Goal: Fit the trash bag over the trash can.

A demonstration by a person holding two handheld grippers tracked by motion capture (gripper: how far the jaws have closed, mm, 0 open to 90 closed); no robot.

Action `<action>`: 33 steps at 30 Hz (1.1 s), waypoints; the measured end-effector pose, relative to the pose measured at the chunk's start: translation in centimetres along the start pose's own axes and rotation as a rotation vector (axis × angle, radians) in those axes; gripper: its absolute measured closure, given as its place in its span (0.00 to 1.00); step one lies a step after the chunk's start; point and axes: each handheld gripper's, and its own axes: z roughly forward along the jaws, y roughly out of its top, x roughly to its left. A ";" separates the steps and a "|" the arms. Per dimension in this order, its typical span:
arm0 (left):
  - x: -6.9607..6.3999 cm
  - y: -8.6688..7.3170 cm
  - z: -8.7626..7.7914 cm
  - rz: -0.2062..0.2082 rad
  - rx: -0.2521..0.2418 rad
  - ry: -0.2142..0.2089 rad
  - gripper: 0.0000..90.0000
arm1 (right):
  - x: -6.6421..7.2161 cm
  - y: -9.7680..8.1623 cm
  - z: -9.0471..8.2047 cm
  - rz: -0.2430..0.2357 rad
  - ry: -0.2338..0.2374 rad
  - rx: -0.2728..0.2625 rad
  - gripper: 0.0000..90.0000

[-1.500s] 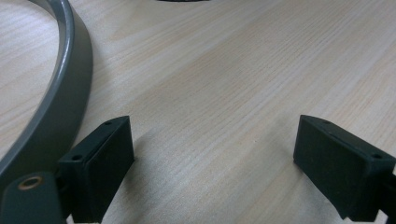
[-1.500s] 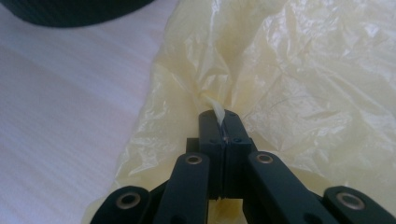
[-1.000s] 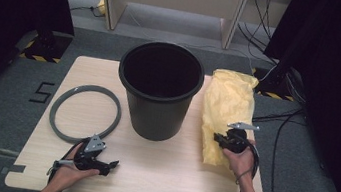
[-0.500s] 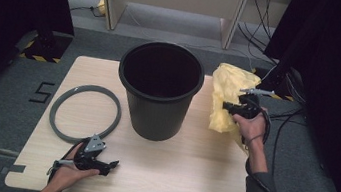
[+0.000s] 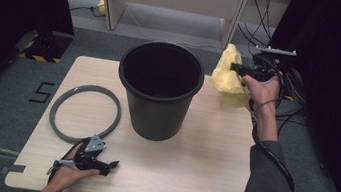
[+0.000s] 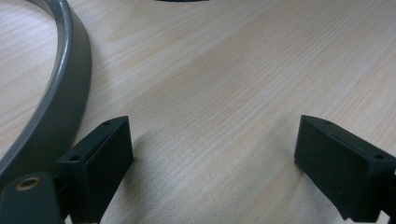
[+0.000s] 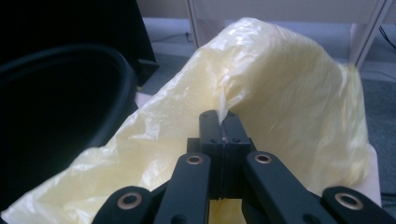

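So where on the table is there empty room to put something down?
The widest bare patch of table lies in front of the black bucket, out to the right edge. A smaller one sits inside the grey ring. It is crowded at the far right, where the yellow bag hangs beside the bucket.

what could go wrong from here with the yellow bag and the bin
1. The right gripper pinches only a thin fold of the bag; the plastic may slip out or tear as it lifts.
2. The bag hangs bunched beside the bin, not opened, so it may snag on the rim or drape outside.
3. The left gripper rests open on the table, far from the bin; a tug could tip the bin.
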 end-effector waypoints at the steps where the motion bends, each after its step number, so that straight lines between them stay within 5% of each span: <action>1: 0.0 0.0 0.0 0.000 0.000 0.000 0.12 | 0.4 0.6 0.0 -0.004 0.002 -0.006 1.00; 7: 0.0 0.0 0.0 0.001 0.004 -0.002 0.12 | 3.7 3.8 0.5 -0.045 0.024 -0.035 1.00; 16: 0.0 0.0 0.0 0.004 0.005 -0.004 0.11 | 11.0 6.8 3.4 -0.161 0.053 -0.023 1.00; 25: 0.0 0.0 0.0 0.005 0.005 -0.006 0.11 | 17.6 5.7 8.7 -0.264 0.093 0.087 1.00; 33: 0.3 0.0 -0.3 -0.013 -0.001 -0.011 0.16 | 19.4 4.0 12.2 -0.282 0.128 0.221 1.00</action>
